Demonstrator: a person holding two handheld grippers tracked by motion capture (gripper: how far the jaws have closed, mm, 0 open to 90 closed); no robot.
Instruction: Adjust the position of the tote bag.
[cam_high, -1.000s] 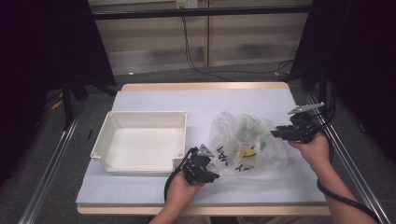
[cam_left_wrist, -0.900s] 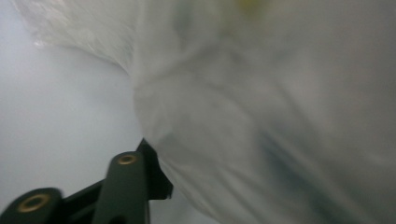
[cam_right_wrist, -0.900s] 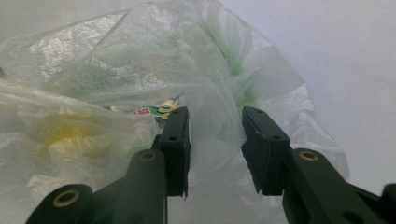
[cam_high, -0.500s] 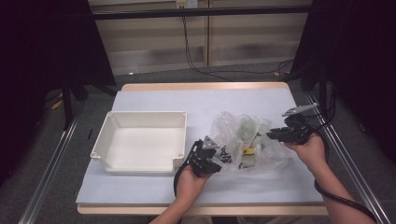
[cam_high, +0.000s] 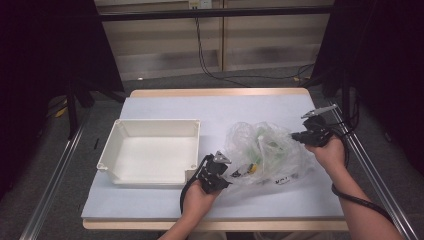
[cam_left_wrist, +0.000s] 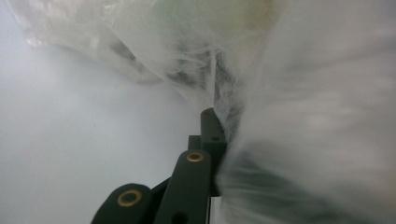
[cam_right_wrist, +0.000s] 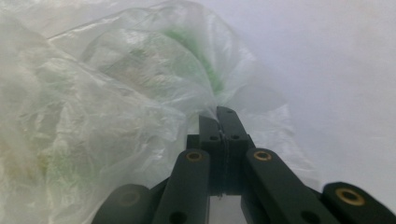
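Observation:
A crumpled clear plastic bag with green, white and yellow items inside lies on the pale table, right of centre. My left gripper is at the bag's near left edge. In the left gripper view the bag's film presses against one black jaw and hides the other, and the left gripper looks shut on it. My right gripper is at the bag's right edge. In the right gripper view the right gripper has its jaws closed together, pinching the bag's film at the tips.
An empty white rectangular tray sits left of the bag, close to my left hand. Metal rails run along both sides of the table. Cables trail from each gripper.
My left gripper has moved forward to the bag's near left edge. My right gripper has shifted slightly left along the bag's right edge, and the bag has bunched up between them.

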